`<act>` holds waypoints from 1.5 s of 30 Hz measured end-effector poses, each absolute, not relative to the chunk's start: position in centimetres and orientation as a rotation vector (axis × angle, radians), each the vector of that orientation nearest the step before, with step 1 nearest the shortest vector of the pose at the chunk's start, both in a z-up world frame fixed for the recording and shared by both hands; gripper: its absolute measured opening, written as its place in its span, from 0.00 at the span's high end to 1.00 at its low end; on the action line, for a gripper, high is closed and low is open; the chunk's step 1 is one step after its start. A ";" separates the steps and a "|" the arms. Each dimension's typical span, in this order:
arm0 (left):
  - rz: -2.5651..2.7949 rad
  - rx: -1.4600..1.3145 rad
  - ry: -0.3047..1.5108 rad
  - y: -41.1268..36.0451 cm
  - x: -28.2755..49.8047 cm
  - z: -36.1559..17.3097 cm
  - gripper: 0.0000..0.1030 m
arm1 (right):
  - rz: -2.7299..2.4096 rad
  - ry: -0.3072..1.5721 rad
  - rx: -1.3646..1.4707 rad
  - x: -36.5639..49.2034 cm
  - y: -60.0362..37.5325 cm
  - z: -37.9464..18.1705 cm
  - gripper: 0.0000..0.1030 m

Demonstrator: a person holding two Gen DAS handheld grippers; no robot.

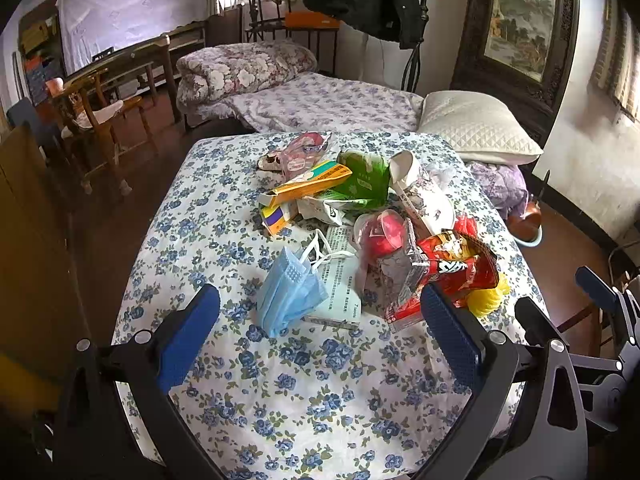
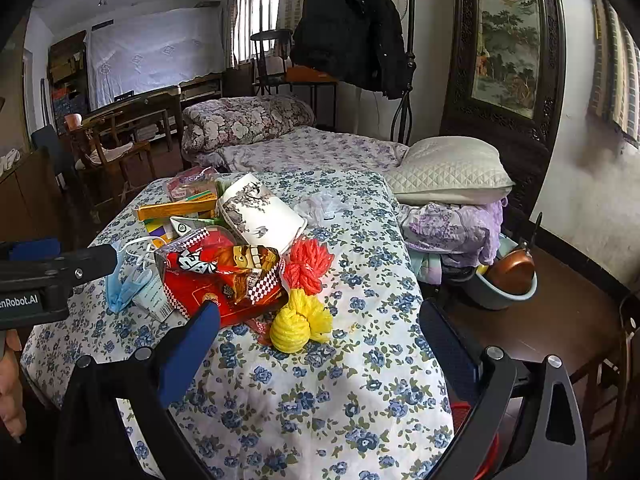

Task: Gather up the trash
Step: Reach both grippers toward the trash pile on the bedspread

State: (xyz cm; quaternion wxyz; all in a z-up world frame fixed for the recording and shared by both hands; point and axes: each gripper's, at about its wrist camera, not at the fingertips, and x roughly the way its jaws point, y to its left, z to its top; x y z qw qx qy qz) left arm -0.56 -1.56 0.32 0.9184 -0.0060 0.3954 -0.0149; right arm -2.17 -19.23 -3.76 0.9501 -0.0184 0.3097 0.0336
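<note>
Here both the left hand-held gripper (image 1: 320, 340) and the right hand-held gripper (image 2: 320, 344) gape empty, so pinch the crumpled pale-blue paper face mask (image 1: 286, 292) just ahead between the left jaws, clear of the blue-flowered bedsheet (image 1: 312, 392).

surface: floral-sheeted bed (image 1: 320, 380) | lay on it: blue face mask (image 1: 288, 292); red snack bag (image 2: 224, 280); yellow yarn ball (image 2: 300, 320); paper cup (image 2: 260, 212)

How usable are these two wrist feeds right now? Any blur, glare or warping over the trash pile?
Left wrist: sharp, evenly daylit, blue face mask crisp; fisheye bends the bed's edges, corners black. Right wrist: equally sharp, red snack bag shows mild sheen but no blinding glare; window blown out; floor beside the bed dim.
</note>
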 end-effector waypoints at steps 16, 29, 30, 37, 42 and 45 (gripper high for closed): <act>-0.030 -0.011 0.814 -1.2 -0.5 0.1 0.07 | 0.069 0.636 -0.043 -2.1 -19.2 -4.1 0.06; -0.029 -0.010 0.814 -1.2 -0.6 0.0 0.07 | 0.070 0.636 -0.043 -2.1 -19.2 -4.1 0.06; -0.029 -0.011 0.814 -1.2 -0.6 0.0 0.07 | 0.070 0.636 -0.043 -2.1 -19.2 -4.1 0.06; -0.030 -0.009 0.815 -1.2 -0.6 0.0 0.06 | 0.070 0.637 -0.042 -2.1 -19.2 -4.1 0.06; -0.030 -0.009 0.814 -1.3 -0.6 0.0 0.07 | 0.070 0.637 -0.043 -2.1 -19.2 -4.0 0.06; -0.030 -0.006 0.818 -1.2 -0.6 -0.1 0.07 | 0.069 0.637 -0.042 -2.0 -19.2 -4.1 0.06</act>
